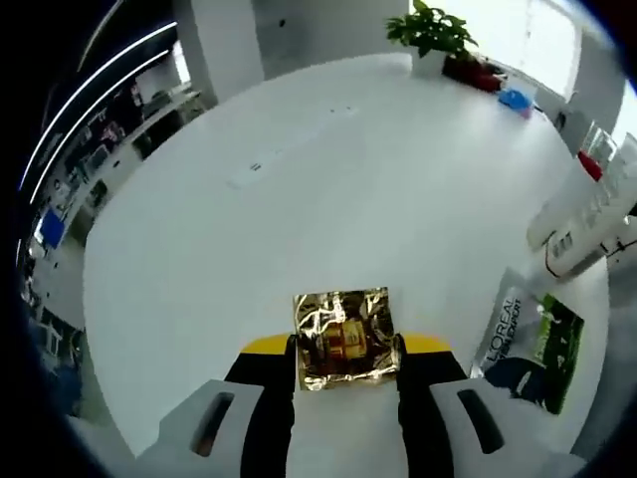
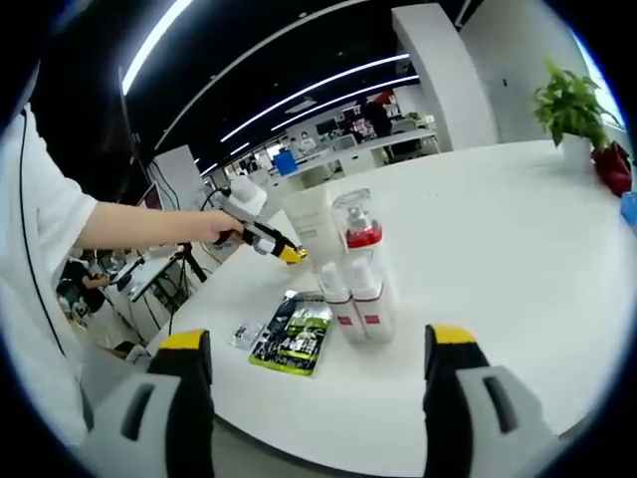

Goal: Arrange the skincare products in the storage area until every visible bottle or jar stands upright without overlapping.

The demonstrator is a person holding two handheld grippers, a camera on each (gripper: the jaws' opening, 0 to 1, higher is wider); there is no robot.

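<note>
Gripped between the jaws of our left gripper (image 1: pixel 346 360) is a small gold foil packet (image 1: pixel 344 337), crinkled and shiny, with a darker amber label at its middle; the yellow-tipped jaws close on it from both sides just above the white table (image 1: pixel 299 199). Our right gripper (image 2: pixel 317 366) stands wide, with nothing between its jaws, hovering near the table's front edge. Just past it, in the right gripper view, two white bottles with red bands (image 2: pixel 356 299) stand close together, touching or nearly so, and a green and black sachet (image 2: pixel 291 341) lies flat to their left with a white sachet partly under it. Behind the pair stand a clear bottle with a red collar (image 2: pixel 356 221) and a tall white tube (image 2: pixel 311 221), all upright and crowded into one cluster. Farther off, a person's hand (image 2: pixel 211 227) carries the left gripper over the table beyond the cluster. At the far right a potted plant (image 2: pixel 569 105) sits on the table. We judge the risk to lie in the crowding: if we bring the packet down too close, a jaw or the packet could nudge the tall tube or the clear bottle and tip them, since they are narrow-based. The foil is thin and limp, so it may slide from the jaws or land overlapping a sachet.
</note>
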